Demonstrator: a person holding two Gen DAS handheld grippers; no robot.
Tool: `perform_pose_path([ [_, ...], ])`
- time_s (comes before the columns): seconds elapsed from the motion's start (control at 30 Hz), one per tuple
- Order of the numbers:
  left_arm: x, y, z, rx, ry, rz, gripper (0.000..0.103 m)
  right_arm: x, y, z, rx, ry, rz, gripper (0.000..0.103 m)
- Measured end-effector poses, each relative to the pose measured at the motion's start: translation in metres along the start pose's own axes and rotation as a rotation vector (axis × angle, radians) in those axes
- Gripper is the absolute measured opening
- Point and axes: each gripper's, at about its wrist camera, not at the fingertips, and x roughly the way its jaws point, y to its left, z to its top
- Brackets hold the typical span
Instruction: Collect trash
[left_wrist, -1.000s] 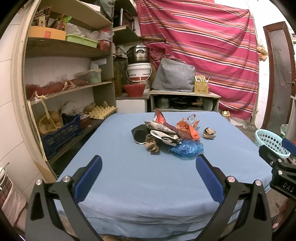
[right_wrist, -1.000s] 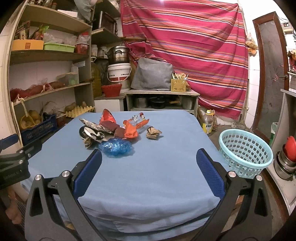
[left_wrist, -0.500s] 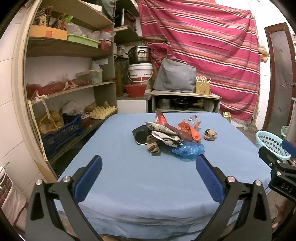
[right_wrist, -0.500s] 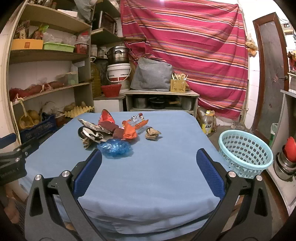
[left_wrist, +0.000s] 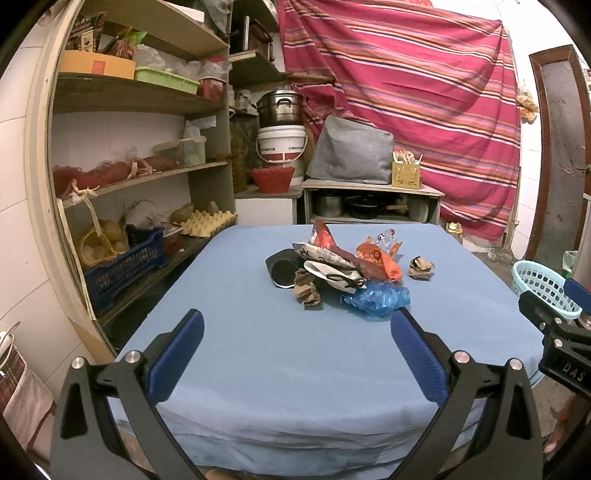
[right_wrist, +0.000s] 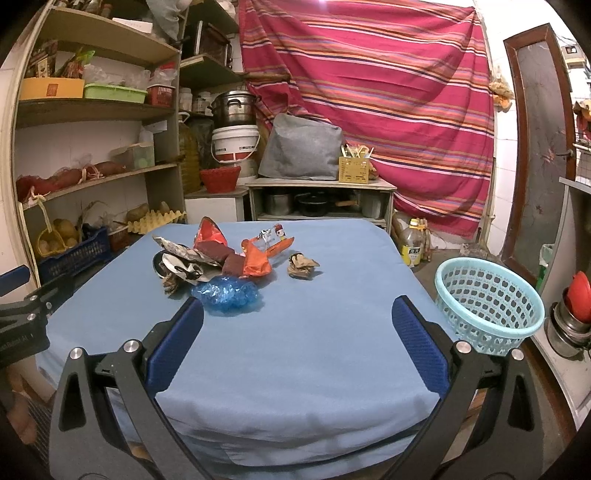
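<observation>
Blue-clothed table (left_wrist: 258, 369) bears a trash pile (left_wrist: 332, 266).

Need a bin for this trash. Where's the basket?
The light blue basket sits off the table's right edge, low right in the right wrist view, beside the open right gripper.

Trash pile (left_wrist: 334, 271) on the blue bench (left_wrist: 258, 332)
Left hand-held gripper (left_wrist: 295, 352) spread wide, empty, short of the blue bag (left_wrist: 376, 300).

One blue plastic bag (right_wrist: 226, 294), two crumpled brown paper wads (right_wrist: 301, 264), one teal basket (right_wrist: 487, 303), one blue-clothed table (right_wrist: 314, 354).
</observation>
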Motion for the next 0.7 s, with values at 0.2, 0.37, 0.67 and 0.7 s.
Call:
perform_pose_path([
  [0.2,0.0,-0.0002,-0.0001,0.0,0.0,0.004,0.099,0.0016,-0.0026,-0.0009,-0.003,0.004,0.001,0.099],
  [0.37,0.0026,0.0022,0.0014,-0.005,0.004,0.009,0.099,0.0018,-0.0036,-0.0013,-0.008,0.004,0.001,0.099],
  [0.67,0.0044,0.005,-0.0004,-0.002,0.003,0.008,0.099,0.0022,-0.0022,-0.0022,-0.009,0.003,-0.001,0.099],
  [0.7,0.0047,0.0053,-0.0007,0.0,0.002,0.009,0.099,0.0027,-0.0027,-0.0024,-0.01,0.003,-0.002,0.099],
])
